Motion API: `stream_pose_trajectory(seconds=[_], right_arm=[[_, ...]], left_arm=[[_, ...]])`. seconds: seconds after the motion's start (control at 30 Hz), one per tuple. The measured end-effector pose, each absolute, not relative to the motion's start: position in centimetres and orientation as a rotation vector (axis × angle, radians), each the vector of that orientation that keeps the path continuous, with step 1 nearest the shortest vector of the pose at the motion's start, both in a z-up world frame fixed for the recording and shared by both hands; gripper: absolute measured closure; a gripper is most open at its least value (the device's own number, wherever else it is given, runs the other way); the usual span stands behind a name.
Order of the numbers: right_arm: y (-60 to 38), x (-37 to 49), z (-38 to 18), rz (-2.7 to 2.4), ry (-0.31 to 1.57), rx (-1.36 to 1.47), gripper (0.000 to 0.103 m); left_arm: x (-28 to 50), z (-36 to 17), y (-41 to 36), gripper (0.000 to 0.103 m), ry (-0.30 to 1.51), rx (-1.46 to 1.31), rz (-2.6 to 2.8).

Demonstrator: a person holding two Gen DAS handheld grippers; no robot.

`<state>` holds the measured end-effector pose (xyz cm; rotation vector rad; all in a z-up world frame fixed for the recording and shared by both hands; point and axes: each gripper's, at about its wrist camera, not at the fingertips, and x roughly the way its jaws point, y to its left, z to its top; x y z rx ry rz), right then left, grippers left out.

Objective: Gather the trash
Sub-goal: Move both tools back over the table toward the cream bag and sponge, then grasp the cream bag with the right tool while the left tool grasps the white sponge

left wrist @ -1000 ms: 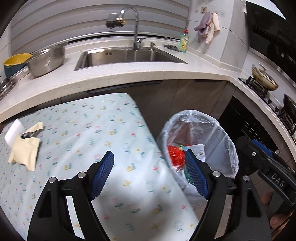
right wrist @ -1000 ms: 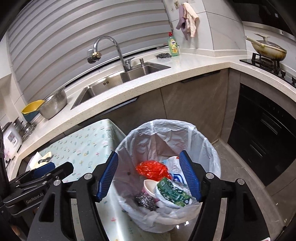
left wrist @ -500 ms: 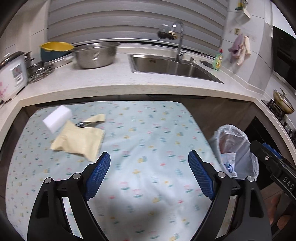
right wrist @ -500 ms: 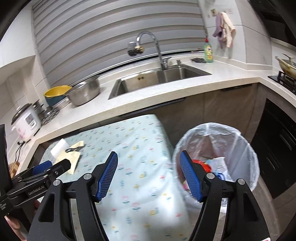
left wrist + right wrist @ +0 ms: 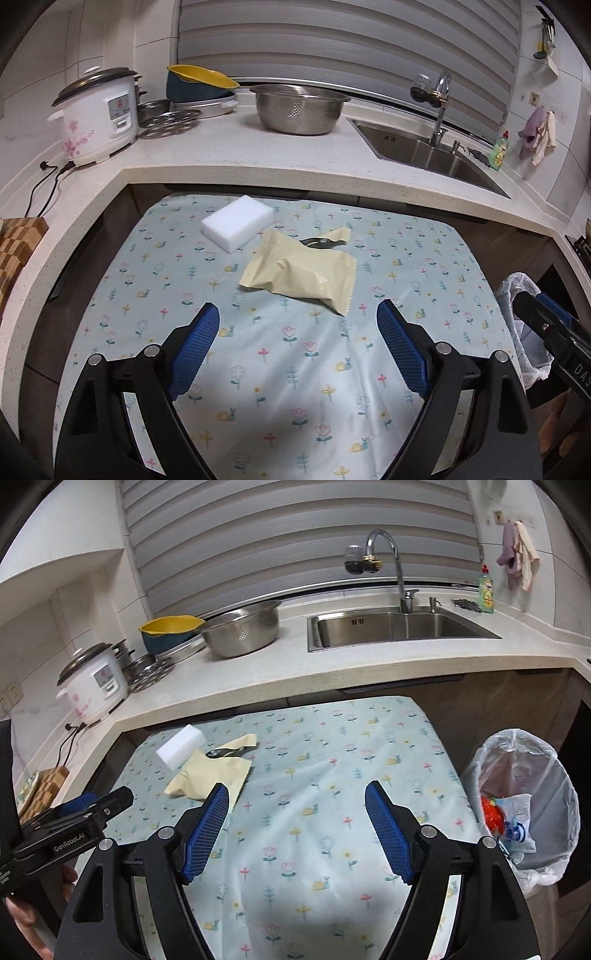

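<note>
A crumpled tan wrapper (image 5: 303, 275) lies on the flowered tablecloth (image 5: 295, 369), with a smaller torn tan scrap (image 5: 338, 234) and a dark bit behind it and a white sponge block (image 5: 238, 223) to its left. The wrapper (image 5: 210, 775) and the sponge (image 5: 181, 747) also show in the right wrist view. My left gripper (image 5: 297, 350) is open and empty, just short of the wrapper. My right gripper (image 5: 297, 830) is open and empty over the cloth's middle. A bin lined with a white bag (image 5: 524, 801) holds trash at the table's right.
A counter (image 5: 258, 155) wraps around the table's back and left, with a rice cooker (image 5: 98, 114), a steel colander (image 5: 299, 109), a yellow bowl (image 5: 201, 79) and a sink (image 5: 424, 151). A wooden board (image 5: 18, 243) lies at the left.
Both grippers have swung left, away from the bin and toward the table. The wrapper and sponge now sit in front of my left gripper. Both stay open.
</note>
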<state>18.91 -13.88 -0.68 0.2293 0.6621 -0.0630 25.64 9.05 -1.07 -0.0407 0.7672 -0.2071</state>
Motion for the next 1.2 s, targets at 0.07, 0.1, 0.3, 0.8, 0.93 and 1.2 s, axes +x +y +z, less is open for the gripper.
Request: stream_pose_trajectory(seconds=[0.07, 0.1, 0.3, 0.8, 0.93, 1.2], right_arm=[[-12.5, 19.3, -0.8, -0.048, 0.667, 0.217, 0.030], [-11.7, 19.6, -0.8, -0.040, 0.670, 0.212, 0.030], [-8.5, 20.5, -1.3, -0.012, 0.682, 0.193, 0.024], [-3.3, 24.2, -4.3, 0.035, 0.752, 0.139, 0.020], [-2.6, 25.8, -5.8, 0.044, 0.783, 0.138, 0.020], [-2.2, 29.7, -9.0, 0.047, 0.837, 0.153, 0.020]], left_arm=[[25.7, -1.1, 10.5, 0.020, 0.765, -0.050, -0.191], [25.8, -1.1, 11.1, 0.020, 0.765, -0.054, -0.183], [26.0, -1.6, 14.3, 0.017, 0.768, -0.067, -0.143], [28.1, -3.5, 19.4, 0.013, 0.782, -0.089, -0.074], [29.3, -4.3, 19.9, 0.012, 0.791, -0.079, -0.068], [32.5, -6.2, 19.8, 0.011, 0.808, -0.044, -0.075]])
